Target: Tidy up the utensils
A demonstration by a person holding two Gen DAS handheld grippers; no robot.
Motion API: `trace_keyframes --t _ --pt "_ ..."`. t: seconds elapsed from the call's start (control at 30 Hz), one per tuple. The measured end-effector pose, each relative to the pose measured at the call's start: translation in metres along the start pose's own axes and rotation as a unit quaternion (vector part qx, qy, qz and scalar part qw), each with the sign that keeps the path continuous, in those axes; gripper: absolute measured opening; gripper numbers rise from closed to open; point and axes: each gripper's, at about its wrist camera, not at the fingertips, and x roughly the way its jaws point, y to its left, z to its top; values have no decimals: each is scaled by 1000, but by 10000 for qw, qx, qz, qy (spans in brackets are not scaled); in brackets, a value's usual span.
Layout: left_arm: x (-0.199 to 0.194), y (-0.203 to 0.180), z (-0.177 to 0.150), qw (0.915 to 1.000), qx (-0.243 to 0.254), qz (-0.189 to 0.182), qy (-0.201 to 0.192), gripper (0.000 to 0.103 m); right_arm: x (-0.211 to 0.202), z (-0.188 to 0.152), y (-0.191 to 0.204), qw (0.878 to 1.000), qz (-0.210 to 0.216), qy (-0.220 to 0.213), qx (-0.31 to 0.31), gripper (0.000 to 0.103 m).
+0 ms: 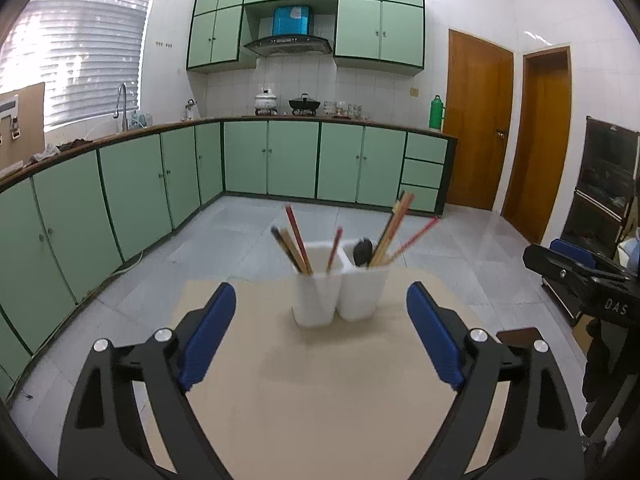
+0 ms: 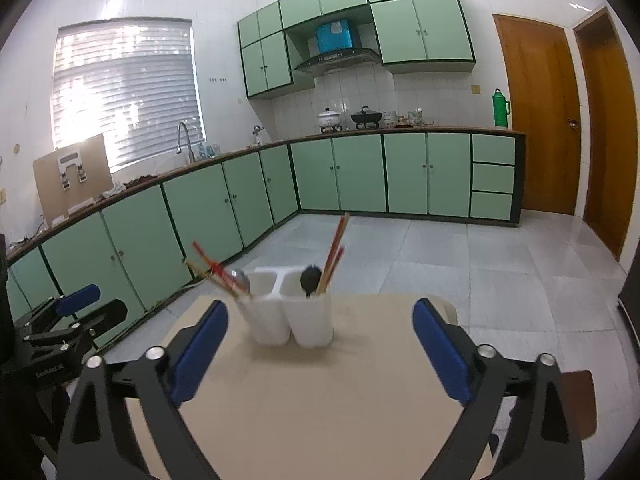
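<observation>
A kitchen with mint-green base cabinets (image 1: 292,158) under a brown countertop (image 2: 400,131). Matching wall cabinets (image 1: 378,30) flank a range hood (image 1: 288,45). A white pot (image 1: 266,101) and black wok (image 1: 305,103) sit on burners. A green thermos (image 1: 436,112) stands near 2 wooden doors (image 1: 478,120). Window blinds (image 2: 128,92) glow above a faucet (image 2: 185,140).

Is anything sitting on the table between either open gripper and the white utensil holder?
Nothing visible. Bare beige tabletop lies between the left gripper and the white plastic two-compartment utensil holder, and likewise ahead of the right gripper. Both stand open and empty.
</observation>
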Motion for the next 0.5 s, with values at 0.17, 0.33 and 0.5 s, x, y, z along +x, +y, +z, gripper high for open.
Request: trace_keyframes --t 0.17,0.33,0.5 --pt "-22 1 -22 9998 -87 -12 166 90 -23 -18 12 9997 -101 18 -232 97" --pt "-44 -1 -32 9997 -130 3 202 93 -40 -31 19 9999 85 113 -82 97" --pt "-61 -11 -28 9999 -117 -39 52 93 -57 -26 26 9998 176 36 -71 97"
